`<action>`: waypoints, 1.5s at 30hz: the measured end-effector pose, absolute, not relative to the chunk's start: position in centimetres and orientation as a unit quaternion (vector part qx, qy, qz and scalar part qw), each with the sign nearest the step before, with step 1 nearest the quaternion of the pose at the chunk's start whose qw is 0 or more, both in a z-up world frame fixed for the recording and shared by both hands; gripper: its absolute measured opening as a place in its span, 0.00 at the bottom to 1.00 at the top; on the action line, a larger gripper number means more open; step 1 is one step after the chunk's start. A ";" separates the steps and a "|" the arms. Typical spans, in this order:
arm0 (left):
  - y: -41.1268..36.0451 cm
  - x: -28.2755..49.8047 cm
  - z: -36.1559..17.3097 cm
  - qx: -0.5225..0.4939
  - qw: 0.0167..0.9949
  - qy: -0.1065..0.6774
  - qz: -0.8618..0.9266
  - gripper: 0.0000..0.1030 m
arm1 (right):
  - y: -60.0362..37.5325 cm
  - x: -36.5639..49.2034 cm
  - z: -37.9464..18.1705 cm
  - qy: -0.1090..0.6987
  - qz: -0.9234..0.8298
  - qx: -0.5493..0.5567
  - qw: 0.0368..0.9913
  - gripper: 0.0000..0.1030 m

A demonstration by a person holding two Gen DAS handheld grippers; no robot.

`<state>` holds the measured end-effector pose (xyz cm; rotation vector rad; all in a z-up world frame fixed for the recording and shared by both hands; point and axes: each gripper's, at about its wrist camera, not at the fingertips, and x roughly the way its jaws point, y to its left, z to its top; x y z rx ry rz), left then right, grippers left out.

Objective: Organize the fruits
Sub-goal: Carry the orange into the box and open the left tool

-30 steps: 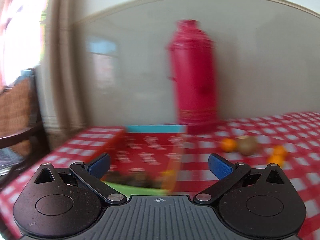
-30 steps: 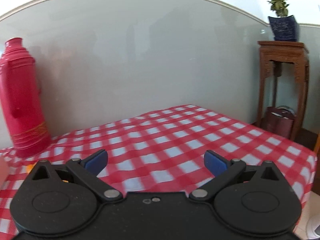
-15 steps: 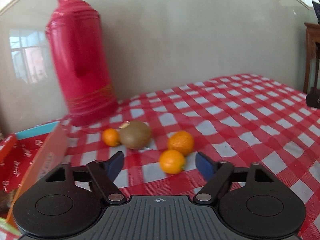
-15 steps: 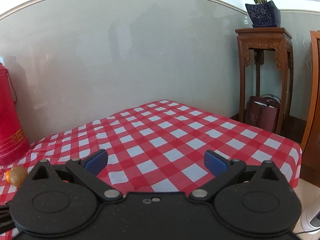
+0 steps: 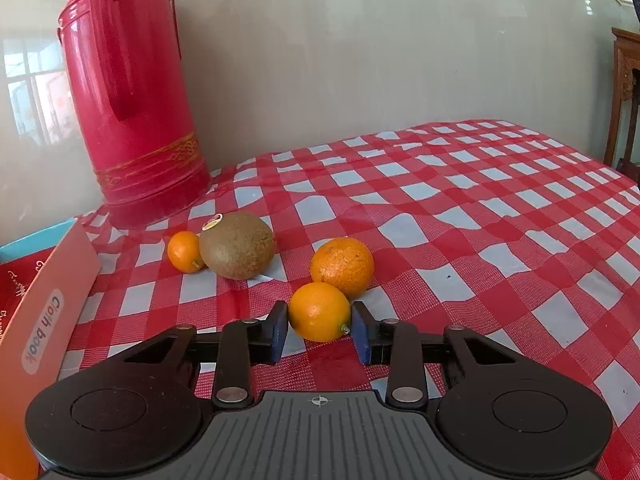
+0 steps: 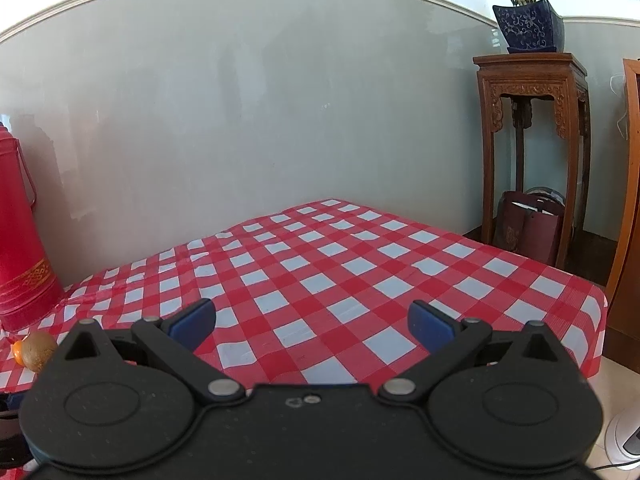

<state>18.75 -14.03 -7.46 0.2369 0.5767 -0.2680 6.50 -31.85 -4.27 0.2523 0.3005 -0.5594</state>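
In the left wrist view my left gripper [image 5: 319, 330] is shut on a small smooth orange [image 5: 319, 312], its blue pads pressing both sides as the fruit rests on the checked cloth. Right behind it lies a bumpy mandarin [image 5: 342, 266]. Further left sit a brown kiwi [image 5: 237, 246] with a sticker and a tiny orange [image 5: 184, 251] touching it. My right gripper [image 6: 312, 320] hangs open over bare cloth with nothing between its fingers. The kiwi [image 6: 39, 351] shows at that view's far left edge.
A tall red thermos [image 5: 132, 104] stands against the wall behind the fruit. An open box with an orange flap marked "Cloth book" [image 5: 44, 320] lies at the left. The red-checked table [image 6: 360, 264] ends at the right near a wooden plant stand [image 6: 532, 152].
The left gripper swung right from the box toward the fruit, dropped lower, and closed its jaws around the small orange. The right gripper's view shifted slightly rightward at first, then held still.
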 end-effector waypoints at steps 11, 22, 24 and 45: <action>-10.2 16.5 -4.4 0.105 0.966 0.221 -0.079 0.33 | -30.6 7.1 -4.4 0.152 -0.263 0.112 0.946 0.94; 1.9 16.9 -1.8 0.075 0.973 0.203 0.084 0.33 | -27.3 8.1 -4.3 0.154 -0.229 0.084 0.957 0.94; 4.0 17.4 -2.0 0.065 0.969 0.212 0.110 0.33 | -26.6 8.3 -4.3 0.155 -0.222 0.079 0.959 0.94; 12.0 18.9 -4.6 -0.020 0.946 0.272 0.177 0.34 | -21.1 10.1 -4.4 0.165 -0.171 0.032 0.971 0.94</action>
